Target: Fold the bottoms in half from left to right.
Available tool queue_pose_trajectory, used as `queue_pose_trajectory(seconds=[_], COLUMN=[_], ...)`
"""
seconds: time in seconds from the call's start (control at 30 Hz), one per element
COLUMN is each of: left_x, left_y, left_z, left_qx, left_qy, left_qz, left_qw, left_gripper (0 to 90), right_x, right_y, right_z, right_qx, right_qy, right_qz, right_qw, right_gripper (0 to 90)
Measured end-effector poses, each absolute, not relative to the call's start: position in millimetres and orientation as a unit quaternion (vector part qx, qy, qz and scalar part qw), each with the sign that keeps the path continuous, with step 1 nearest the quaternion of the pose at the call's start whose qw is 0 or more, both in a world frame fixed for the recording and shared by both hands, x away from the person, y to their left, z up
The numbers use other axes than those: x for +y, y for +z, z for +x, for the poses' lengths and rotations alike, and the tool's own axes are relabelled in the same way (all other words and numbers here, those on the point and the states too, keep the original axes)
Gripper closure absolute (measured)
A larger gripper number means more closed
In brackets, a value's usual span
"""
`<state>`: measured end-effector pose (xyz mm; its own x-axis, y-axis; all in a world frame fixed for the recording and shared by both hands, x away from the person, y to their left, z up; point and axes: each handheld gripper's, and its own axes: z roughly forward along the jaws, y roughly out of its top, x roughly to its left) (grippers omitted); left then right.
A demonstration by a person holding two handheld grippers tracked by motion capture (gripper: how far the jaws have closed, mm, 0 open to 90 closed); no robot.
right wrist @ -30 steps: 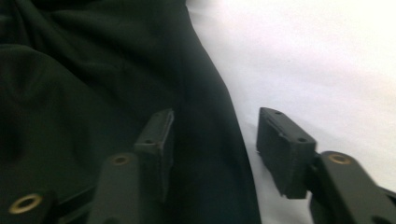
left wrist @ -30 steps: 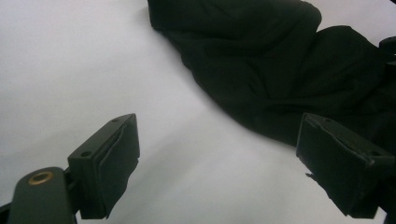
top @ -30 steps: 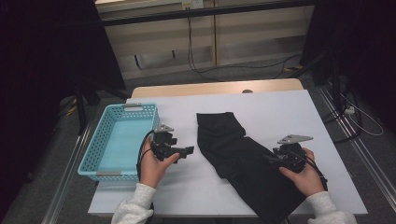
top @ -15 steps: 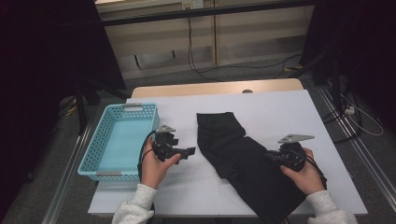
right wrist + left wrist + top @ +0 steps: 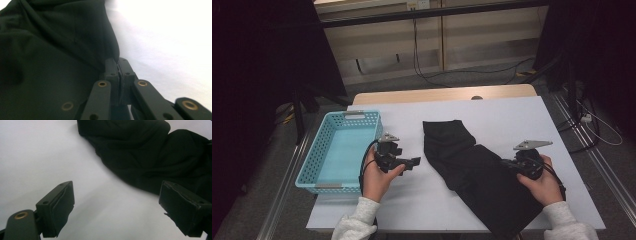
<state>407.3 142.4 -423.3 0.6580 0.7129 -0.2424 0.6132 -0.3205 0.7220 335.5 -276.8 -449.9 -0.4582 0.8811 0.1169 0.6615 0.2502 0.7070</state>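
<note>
Plain black garment (image 5: 482,175) on white table cover (image 5: 512,115); turquoise perforated basket (image 5: 339,150); black grippers, left (image 5: 412,162) and right (image 5: 508,163); pale grey sleeves (image 5: 357,222).

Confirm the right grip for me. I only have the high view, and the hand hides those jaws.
Observer: The right gripper is shut on the edge of the black cloth.
Operator: And the left one?
Observer: The left gripper is open, with only bare white table between its pads.
Operator: Is it touching the cloth?
Observer: No, the cloth lies ahead of its pads, apart from them.
</note>
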Motion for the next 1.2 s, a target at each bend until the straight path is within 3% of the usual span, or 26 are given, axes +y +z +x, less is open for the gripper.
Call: queue_pose_trajectory(seconds=[0.67, 0.93, 1.2], left_x=[141, 141, 145], left_y=[-429, -428, -427], left_z=[413, 411, 408], left_qx=[0.418, 0.413, 0.415], left_qy=[0.057, 0.056, 0.059], left_qz=[0.808, 0.812, 0.813], left_qw=[0.41, 0.408, 0.405], left_gripper=[13.1, 13.1, 13.2], right_x=[-311, -298, -265], right_y=[-448, -443, -439], right_z=[342, 345, 359], right_qx=[0.761, 0.753, 0.753], right_qy=[0.336, 0.353, 0.38], right_qz=[0.524, 0.521, 0.51], right_qw=[0.181, 0.193, 0.165], right_gripper=[86.9, 59.4, 35.5])
